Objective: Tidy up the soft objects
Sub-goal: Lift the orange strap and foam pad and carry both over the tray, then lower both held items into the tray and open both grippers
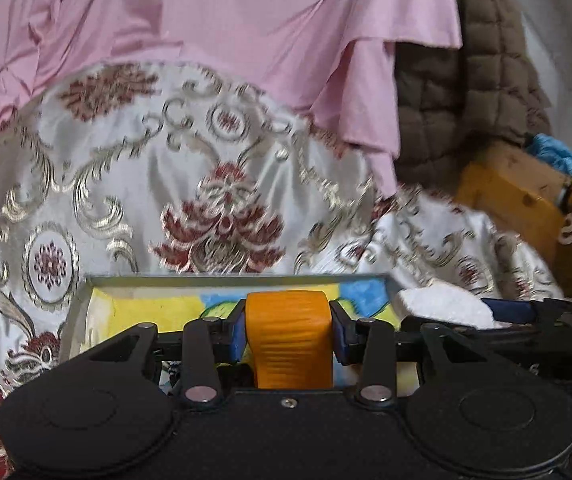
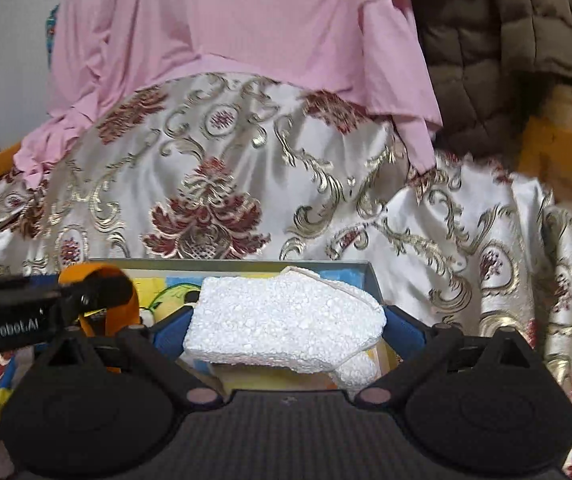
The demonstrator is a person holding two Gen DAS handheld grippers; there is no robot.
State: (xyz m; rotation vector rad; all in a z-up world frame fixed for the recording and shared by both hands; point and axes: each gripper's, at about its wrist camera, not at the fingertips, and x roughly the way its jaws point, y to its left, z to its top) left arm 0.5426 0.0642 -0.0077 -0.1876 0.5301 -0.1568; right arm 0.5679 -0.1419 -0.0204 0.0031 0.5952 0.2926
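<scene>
My left gripper (image 1: 287,332) is shut on an orange soft strip (image 1: 289,360) that stands upright between its blue pads. In the right wrist view the same orange strip (image 2: 128,312) shows at the left edge. My right gripper (image 2: 287,328) is shut on a chunk of white foam (image 2: 282,312), and that foam (image 1: 445,304) pokes in from the right of the left wrist view. Both grippers hang side by side over an open box (image 1: 206,280) with a grey rim (image 2: 246,264) and a yellow and blue picture inside.
The box lies on white satin cloth with gold and red flowers (image 1: 214,184). Pink cloth (image 1: 226,28) drapes behind it, with a brown quilted blanket (image 2: 497,52) at the right. A wooden crate (image 1: 517,200) with white letters stands at the far right, with something blue (image 1: 557,156) on it.
</scene>
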